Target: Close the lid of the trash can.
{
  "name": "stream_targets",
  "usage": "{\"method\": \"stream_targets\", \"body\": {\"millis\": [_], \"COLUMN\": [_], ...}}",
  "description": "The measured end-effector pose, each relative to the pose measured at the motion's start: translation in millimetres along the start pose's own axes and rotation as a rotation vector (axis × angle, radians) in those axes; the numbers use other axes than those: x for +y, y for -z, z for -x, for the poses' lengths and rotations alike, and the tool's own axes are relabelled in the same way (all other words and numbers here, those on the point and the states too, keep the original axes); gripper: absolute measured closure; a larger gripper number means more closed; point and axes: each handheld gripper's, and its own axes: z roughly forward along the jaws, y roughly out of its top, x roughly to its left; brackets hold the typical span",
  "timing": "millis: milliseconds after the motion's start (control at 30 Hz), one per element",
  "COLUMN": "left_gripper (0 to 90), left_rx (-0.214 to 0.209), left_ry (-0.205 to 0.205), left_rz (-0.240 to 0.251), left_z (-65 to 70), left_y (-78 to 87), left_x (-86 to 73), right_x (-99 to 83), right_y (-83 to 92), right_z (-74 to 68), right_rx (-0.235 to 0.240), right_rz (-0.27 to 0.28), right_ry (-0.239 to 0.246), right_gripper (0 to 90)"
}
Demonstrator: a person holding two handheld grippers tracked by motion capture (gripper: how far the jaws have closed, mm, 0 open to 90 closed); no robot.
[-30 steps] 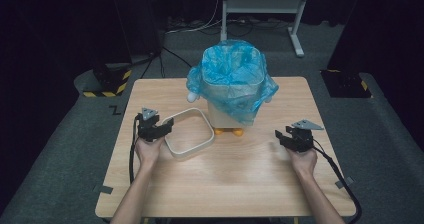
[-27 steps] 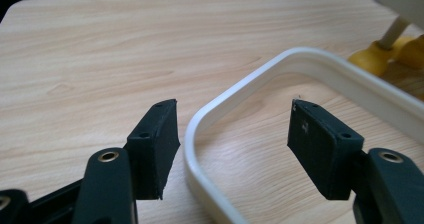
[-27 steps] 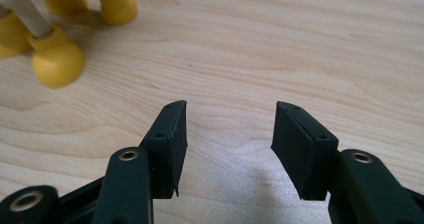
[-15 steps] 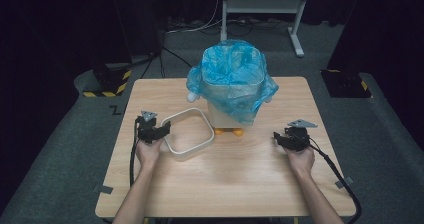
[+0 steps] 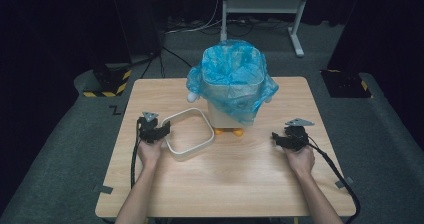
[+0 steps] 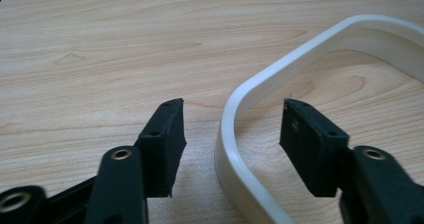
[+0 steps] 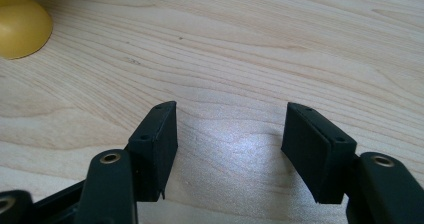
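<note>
A white rounded-square ring [image 5: 185,114] lies flat on the wooden table [image 5: 225,184], left of a pale bin lined with a blue bag [image 5: 232,79]. My left gripper [image 5: 162,129] straddles the ring's left corner. In the left gripper view the ring's rim [image 6: 295,59] passes between the jaws of the left gripper [image 6: 232,109] with a gap on each side. Those jaws have just been closing and do not press on the rim. My right gripper [image 5: 276,138] hovers low over bare wood right of the bin. The right gripper [image 7: 230,109] has just been opening, with nothing between its jaws.
The bin stands on yellow feet [image 5: 227,131], and one foot [image 7: 20,29] shows at the upper left of the right gripper view. Cables trail from both grippers toward the table's near edge. Dark floor, a metal stand [image 5: 260,4] and hazard-striped blocks lie beyond the table.
My left gripper has sunk a little at the ring's left corner. The ring, the bin and my right hand stay about where they were.
</note>
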Motion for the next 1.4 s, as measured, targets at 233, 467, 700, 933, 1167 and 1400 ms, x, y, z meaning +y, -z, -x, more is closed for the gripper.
{"method": "stream_targets", "body": {"millis": [233, 467, 700, 933, 1167, 1400], "left_gripper": [51.5, 54.1, 61.1, 64.6, 66.5, 73.0], "left_rx": [0.005, 0.003, 0.016, 0.018, 0.019, 0.004], "left_ry": [-0.008, 0.005, 0.003, -0.012, -0.029, -0.046], "left_rz": [-0.007, -0.002, -0.04, -0.069, -0.076, -0.075], "left_z": [0.6, -1.6, -2.6, -1.7, -1.1, -0.4], "left_y": [-5.1, -8.1, -14.4, -19.0, -22.4, -23.3], "left_x": [-3.2, -2.5, 1.1, 3.6, 5.6, 6.2], "right_x": [0.1, 0.1, 0.1, 0.0, 0.0, 0.0], "right_y": [-0.1, -0.1, -0.1, -0.1, -0.1, 0.0], "right_z": [0.1, 0.0, 0.0, 0.0, -0.1, -0.4], "right_rx": [0.0, 0.0, 0.0, 0.0, 0.0, 0.001], "right_rz": [0.0, 0.0, 0.0, 0.0, 0.0, 0.001], "right_ry": [0.0, 0.0, 0.0, 0.0, 0.0, 0.001], "right_gripper": [38.4, 38.3, 38.3, 38.3, 38.3, 38.3]}}
